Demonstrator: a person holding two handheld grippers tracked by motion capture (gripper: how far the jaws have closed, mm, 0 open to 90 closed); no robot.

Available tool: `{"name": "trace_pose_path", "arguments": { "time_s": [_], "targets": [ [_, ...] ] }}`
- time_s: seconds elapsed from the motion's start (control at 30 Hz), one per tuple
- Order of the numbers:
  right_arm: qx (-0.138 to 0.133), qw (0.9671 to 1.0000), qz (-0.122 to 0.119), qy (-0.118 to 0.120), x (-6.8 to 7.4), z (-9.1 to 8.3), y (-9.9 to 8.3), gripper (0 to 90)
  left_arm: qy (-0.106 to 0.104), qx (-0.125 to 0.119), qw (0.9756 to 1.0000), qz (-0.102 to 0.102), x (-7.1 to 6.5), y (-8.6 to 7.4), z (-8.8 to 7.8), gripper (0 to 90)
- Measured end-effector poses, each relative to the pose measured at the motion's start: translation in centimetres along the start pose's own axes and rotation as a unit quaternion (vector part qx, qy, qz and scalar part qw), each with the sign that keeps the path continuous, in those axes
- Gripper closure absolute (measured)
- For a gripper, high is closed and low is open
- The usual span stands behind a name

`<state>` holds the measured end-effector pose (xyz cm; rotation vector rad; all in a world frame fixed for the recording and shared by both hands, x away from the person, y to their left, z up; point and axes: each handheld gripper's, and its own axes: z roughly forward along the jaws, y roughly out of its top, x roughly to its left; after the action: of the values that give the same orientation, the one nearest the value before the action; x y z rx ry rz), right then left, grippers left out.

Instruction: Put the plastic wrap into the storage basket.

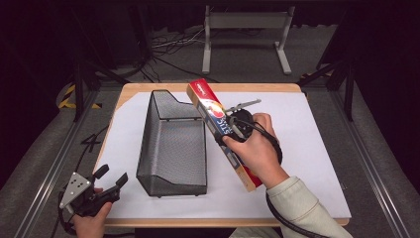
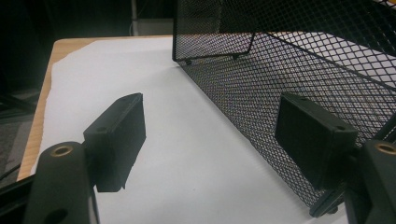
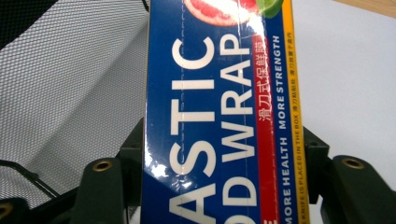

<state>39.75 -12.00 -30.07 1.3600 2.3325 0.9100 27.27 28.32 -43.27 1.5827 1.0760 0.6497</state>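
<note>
Right hand-held gripper [image 1: 233, 130] clamping plastic wrap box [image 1: 214, 115], box ends cropped, left hand-held gripper [image 1: 110, 179] released

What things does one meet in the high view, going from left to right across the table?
left gripper, open, at the table's near left corner → black mesh basket → plastic wrap box, held tilted in the right gripper → bare white sheet on the table.
</note>
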Motion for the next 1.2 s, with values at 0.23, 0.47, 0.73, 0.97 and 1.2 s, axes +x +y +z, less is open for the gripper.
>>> {"name": "trace_pose_path", "arguments": {
  "time_s": [0.23, 0.47, 0.73, 0.97, 1.2],
  "targets": [
    [0.000, 0.9999, -0.011, 0.009, 1.9, 0.8, 0.9, 40.2, -0.001, 0.001, 1.0000, 0.000, 0.1, 0.0, 0.0, 25.2],
    [0.004, 0.9998, -0.008, 0.016, 3.4, 1.5, 1.5, 40.2, -0.001, 0.002, 1.0000, -0.003, -0.1, 0.0, 0.2, 25.2],
    [0.016, 0.9994, -0.016, 0.028, 5.1, 2.6, 1.8, 40.1, -0.001, 0.005, 1.0000, -0.002, 0.0, -0.1, 0.3, 25.2],
    [0.023, 0.9986, -0.037, 0.031, 6.2, 4.0, 1.9, 40.1, -0.001, 0.004, 1.0000, 0.000, -0.1, -0.1, 0.3, 25.2],
    [0.045, 0.9979, -0.026, 0.038, 6.6, 5.5, 2.0, 40.0, -0.001, 0.004, 1.0000, -0.001, 0.0, -0.1, 0.4, 25.2]
  ]
}}
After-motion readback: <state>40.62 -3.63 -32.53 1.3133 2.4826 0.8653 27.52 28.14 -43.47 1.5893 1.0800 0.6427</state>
